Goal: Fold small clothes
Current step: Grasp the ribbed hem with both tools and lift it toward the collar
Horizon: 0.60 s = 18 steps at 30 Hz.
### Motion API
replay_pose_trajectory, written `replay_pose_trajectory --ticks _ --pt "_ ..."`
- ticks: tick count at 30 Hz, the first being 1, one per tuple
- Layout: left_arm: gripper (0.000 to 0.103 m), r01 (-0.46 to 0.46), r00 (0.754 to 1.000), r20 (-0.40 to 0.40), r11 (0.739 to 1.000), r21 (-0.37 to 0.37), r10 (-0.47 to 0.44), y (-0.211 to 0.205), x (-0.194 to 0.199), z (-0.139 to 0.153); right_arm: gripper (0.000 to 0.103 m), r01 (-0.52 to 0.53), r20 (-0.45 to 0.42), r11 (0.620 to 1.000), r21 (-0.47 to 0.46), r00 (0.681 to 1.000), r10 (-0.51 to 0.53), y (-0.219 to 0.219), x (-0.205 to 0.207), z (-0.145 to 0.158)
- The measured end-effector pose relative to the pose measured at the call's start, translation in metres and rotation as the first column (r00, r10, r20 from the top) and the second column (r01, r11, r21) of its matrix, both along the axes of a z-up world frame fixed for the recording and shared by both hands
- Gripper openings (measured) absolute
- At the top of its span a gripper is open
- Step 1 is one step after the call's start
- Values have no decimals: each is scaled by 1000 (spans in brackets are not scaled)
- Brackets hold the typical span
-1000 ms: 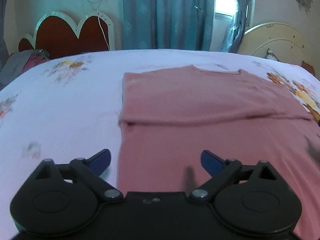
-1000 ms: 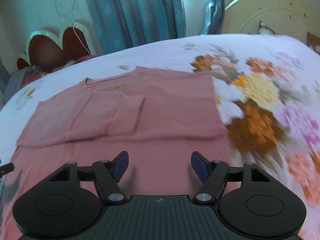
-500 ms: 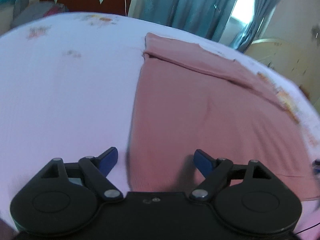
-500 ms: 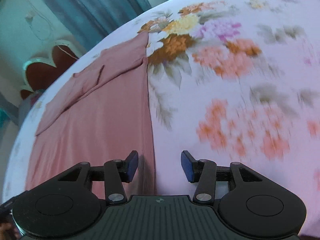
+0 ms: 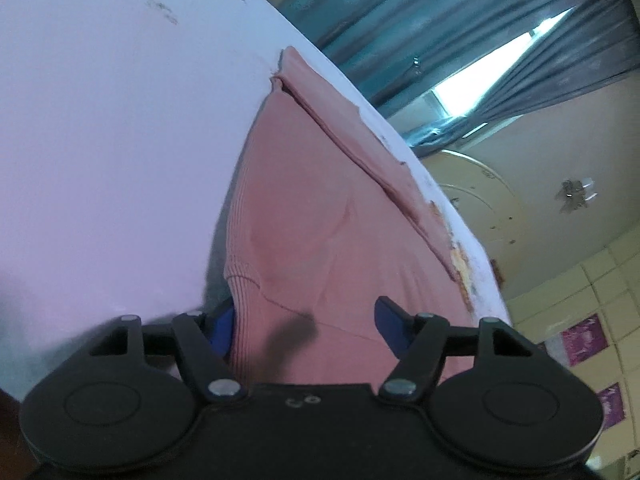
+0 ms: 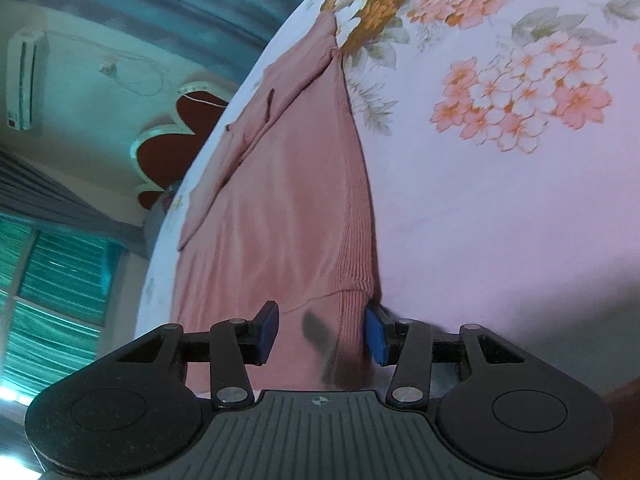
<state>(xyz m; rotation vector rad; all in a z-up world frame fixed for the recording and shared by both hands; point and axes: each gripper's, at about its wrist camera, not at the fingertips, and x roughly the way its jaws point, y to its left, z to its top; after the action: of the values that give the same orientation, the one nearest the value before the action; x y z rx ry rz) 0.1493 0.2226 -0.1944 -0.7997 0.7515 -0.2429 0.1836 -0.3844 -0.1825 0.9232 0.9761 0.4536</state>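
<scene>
Pink shirt [image 5: 320, 248] hem between both grippers' open, perhaps touching, jaws

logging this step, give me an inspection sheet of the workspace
surface: bed sheet, pale with floral print
job's things: pink top, upper part folded down, hem corners lifted
clutter: nothing seen
grippers: left gripper and right gripper open, each straddling a hem corner
cables: white cord on the wall
surroundings: curtains, headboard, air conditioner
</scene>
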Motion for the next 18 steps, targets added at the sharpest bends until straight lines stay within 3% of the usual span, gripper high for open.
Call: replay_pose_trajectory --ticks 4,6,7,8,9,12,14,16,18 --pt "48 60 998 -22 998 4 -60 -7 -1 -5 42 -49 11 999 -4 999 49 4 -2 1" --pt "44 52 998 -21 999 15 -52 -9 0 -7 25 -47 1 999 -17 999 47 5 0 -3" --pt "37 42 999 -22 999 9 -42 -9 3 -9 21 -34 -4 999 -9 999 34 4 3 -7" --pt "25 31 999 -25 999 19 -31 -10 6 -9 9 -23 -9 1000 -8 1000 23 4 5 -9" --pt "4 16 1000 -22 999 42 -15 -11 7 -7 7 -20 -1 1000 -15 1000 20 5 7 -8" --pt "4 -45 995 91 999 6 44 -5 -8 8 6 28 103 998 58 994 -34 -10 -8 7" --pt "5 -23 999 42 998 62 20 -8 -5 1 6 24 108 1000 -1 994 -23 -12 -12 8" --pt "5 3 999 -39 994 113 2 -16 4 -15 6 -22 30 996 -91 999 25 -2 -5 -8" --pt "4 -42 999 -25 997 58 43 -14 3 -18 6 8 44 998 -58 999 -6 -3 -1 -8"
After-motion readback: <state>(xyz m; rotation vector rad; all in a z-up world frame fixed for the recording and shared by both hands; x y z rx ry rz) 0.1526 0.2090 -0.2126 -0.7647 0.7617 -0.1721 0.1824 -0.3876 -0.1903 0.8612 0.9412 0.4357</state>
